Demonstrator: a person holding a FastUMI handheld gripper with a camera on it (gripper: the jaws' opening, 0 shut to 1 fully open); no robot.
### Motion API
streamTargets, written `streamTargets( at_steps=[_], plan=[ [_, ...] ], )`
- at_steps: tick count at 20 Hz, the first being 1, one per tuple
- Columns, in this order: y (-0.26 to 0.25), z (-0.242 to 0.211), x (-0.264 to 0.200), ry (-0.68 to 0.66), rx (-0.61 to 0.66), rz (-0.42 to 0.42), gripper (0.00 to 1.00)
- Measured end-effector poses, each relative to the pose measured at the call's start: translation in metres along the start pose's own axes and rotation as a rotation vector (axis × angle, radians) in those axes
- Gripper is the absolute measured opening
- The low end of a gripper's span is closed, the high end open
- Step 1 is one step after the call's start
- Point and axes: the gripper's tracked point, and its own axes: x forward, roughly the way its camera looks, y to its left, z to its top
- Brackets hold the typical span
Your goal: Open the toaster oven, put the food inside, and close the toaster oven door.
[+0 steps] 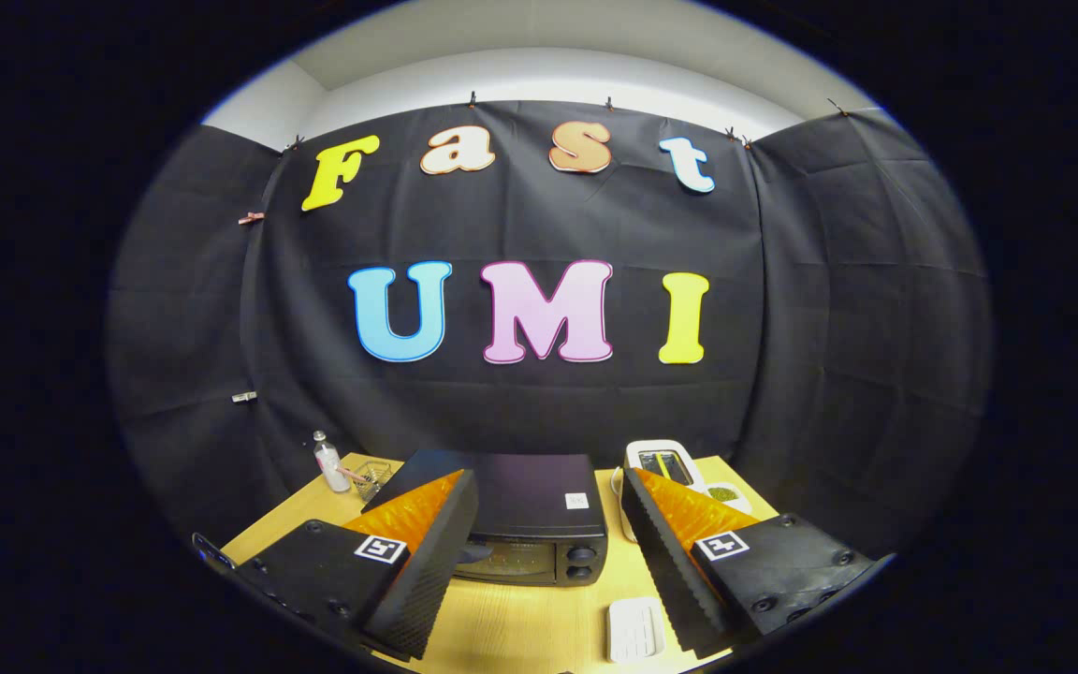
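Hovering: tool [548, 505] fingers spread | black toaster oven [520, 520] ahead, door seemingly closed

No legible wording, brand or number is showing on any object. A small white sticker [576, 501] is sitting on the top of the toaster oven [520, 505], near the back edge of the table [520, 622]; its print is proving too small to read. The gripper [548, 477] is standing with fingers spread apart, each finger carrying a square black-and-white coded marker [380, 549] bearing no readable characters.
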Motion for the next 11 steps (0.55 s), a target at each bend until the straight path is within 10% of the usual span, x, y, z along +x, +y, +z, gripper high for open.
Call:
streamTargets(
  at_steps=[11],
  plan=[
    [-0.025, 0.006, -0.018, -0.013, 0.006, -0.046, 0.96]
  ],
)
